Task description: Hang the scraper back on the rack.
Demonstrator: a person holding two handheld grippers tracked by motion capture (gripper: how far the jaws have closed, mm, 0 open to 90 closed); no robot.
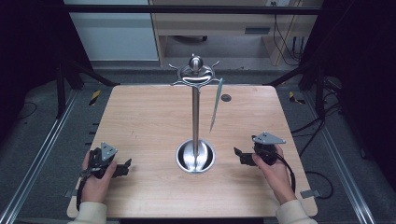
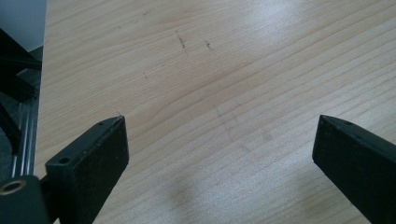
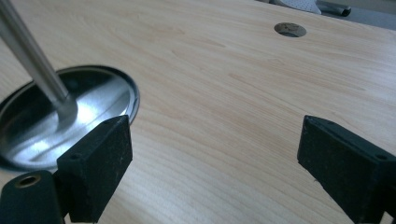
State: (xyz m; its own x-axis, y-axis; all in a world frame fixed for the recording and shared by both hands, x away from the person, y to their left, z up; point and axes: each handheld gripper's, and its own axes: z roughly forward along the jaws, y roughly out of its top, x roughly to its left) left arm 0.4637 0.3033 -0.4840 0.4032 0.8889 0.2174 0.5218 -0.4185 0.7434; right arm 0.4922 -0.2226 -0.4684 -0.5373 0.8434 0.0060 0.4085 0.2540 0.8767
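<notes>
A metal stand rises from the middle of the wooden table: a round dish base, a thin pole and a ring of hooks at the top. A slim pale utensil hangs from a hook on the right side. My left gripper rests low at the table's front left, open, with bare wood between its jaws. My right gripper sits just right of the base, open and holding nothing. The base and the pole lie left of its left jaw.
A small round hole pierces the table behind and right of the stand, also seen far ahead as a hole in the right gripper view. Metal frame rails run along both sides of the table. A desk stands beyond it.
</notes>
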